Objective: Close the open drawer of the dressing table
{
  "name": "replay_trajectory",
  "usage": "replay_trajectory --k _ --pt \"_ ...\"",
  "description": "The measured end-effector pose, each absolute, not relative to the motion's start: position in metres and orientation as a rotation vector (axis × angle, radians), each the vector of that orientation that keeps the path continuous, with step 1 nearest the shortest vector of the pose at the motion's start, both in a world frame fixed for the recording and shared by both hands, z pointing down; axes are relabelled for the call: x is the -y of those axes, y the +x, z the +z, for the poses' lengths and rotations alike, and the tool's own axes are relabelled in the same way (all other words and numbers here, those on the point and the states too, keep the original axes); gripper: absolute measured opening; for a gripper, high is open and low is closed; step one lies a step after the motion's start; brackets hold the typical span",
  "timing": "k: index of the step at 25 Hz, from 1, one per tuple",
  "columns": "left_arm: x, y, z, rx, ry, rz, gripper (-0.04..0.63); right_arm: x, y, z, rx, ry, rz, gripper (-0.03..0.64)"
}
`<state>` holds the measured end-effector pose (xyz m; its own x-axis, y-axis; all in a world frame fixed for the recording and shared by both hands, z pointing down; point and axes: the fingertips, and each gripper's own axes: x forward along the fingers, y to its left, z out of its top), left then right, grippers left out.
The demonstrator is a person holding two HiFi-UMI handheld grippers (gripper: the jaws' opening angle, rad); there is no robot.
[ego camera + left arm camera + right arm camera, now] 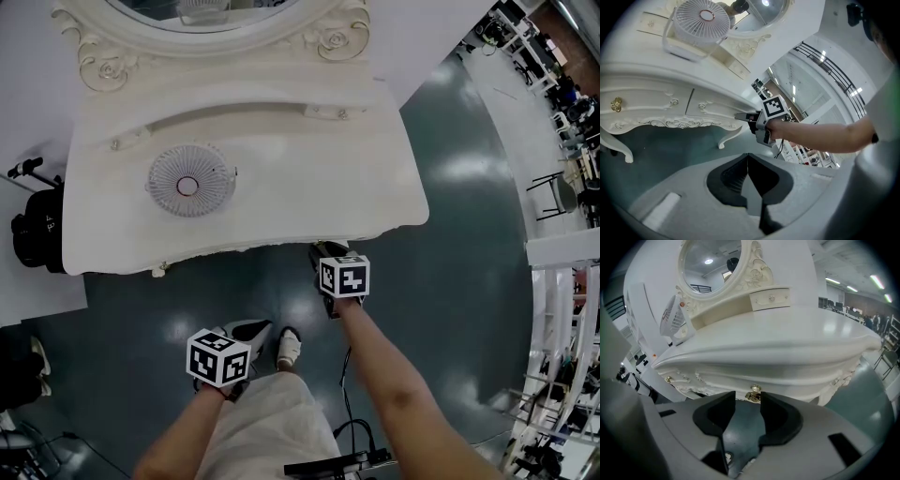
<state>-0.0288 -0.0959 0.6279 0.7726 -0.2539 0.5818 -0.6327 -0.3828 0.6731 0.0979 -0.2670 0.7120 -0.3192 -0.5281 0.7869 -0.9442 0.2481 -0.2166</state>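
The white dressing table (pixel 281 187) fills the upper part of the head view. In the left gripper view its drawer fronts (pixel 712 107) look flush with the carved front. My right gripper (pixel 330 251) reaches under the table's front edge, and its tips (pixel 740 116) are at the right-hand drawer. In the right gripper view my right gripper (pixel 747 394) is open. The drawer's gold knob (pixel 753 394) sits at its fingertips, and the pads stand clear of it. My left gripper (pixel 251 328) hangs back over the floor. Its jaws (pixel 748 157) are shut and hold nothing.
A white round fan (pixel 190 180) stands on the tabletop before the oval mirror (pixel 206 14). A second gold knob (pixel 616 104) marks the left drawer. A black bag (pixel 37 234) sits left of the table. White racks (pixel 562 309) stand at the right, and a cable (pixel 352 412) lies on the floor.
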Motion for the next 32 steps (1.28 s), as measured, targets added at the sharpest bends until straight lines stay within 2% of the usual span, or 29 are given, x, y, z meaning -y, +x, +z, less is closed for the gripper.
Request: replay_trajectory --k 14,32 --pt "0.101 -0.032 0.623 0.671 1.984 0.469 0.011 0.265 0.096 0.713 1.912 1.295 0.92 0.184" --pt "0.092 -0.055 0.587 0.674 2.053 0.476 0.01 0.199 0.076 0.646 1.992 1.307 0.954 0.19"
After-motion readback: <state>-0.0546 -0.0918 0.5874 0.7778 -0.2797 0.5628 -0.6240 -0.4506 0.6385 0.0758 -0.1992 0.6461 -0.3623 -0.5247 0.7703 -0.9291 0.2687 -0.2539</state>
